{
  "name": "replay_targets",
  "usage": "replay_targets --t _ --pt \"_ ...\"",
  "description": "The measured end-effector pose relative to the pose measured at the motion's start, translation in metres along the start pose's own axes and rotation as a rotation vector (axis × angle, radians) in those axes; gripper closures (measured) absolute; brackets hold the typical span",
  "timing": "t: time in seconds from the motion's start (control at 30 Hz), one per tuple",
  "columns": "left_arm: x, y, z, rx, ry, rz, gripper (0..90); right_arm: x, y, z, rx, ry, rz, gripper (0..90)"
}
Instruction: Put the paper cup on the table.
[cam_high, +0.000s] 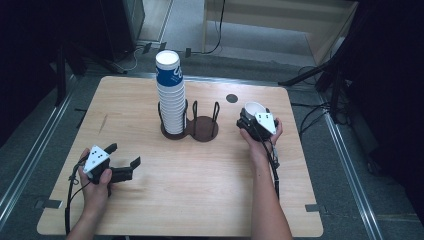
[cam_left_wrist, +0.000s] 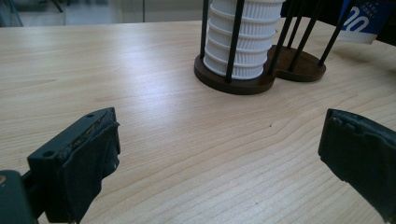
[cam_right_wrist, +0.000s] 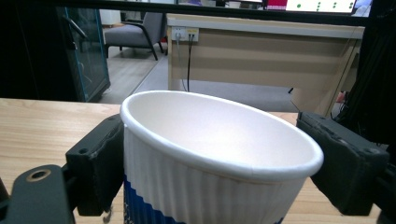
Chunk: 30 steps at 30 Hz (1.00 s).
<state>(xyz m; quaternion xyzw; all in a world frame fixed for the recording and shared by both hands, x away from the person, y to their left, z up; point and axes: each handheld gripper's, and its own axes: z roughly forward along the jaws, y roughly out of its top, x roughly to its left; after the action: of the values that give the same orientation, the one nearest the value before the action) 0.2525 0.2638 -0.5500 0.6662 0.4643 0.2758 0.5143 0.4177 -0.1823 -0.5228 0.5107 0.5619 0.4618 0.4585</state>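
On the table, the right gripper is closed around a paper cup; the left gripper stands open, holding nothing.

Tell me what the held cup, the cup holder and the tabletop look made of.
Cup in the right tool: likely paper, matte white, ribbed wall, rolled rim, blue band low down. Holder: dark brown base, possibly wood, with thin black rods, probably metal. Tabletop: light wood or wood-look laminate, visible grain, faint sheen.
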Motion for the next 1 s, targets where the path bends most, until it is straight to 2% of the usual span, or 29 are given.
replay_targets --t 0.43,0.57,0.83,1.0 --pt "0.001 0.000 0.000 0.005 0.000 -0.003 0.0 -0.002 -0.008 0.000 0.045 0.004 -0.053 13.4" --pt "0.001 0.000 0.001 0.005 0.000 -0.010 0.0 -0.001 -0.008 0.000 0.073 0.026 -0.022 13.0" --pt "0.001 0.000 0.001 0.007 0.000 -0.012 0.0 0.000 -0.009 -0.002 0.087 0.026 -0.031 12.4" --pt "0.002 0.000 0.001 0.008 -0.001 -0.017 0.0 0.001 -0.011 -0.004 0.114 0.035 -0.027 8.0"
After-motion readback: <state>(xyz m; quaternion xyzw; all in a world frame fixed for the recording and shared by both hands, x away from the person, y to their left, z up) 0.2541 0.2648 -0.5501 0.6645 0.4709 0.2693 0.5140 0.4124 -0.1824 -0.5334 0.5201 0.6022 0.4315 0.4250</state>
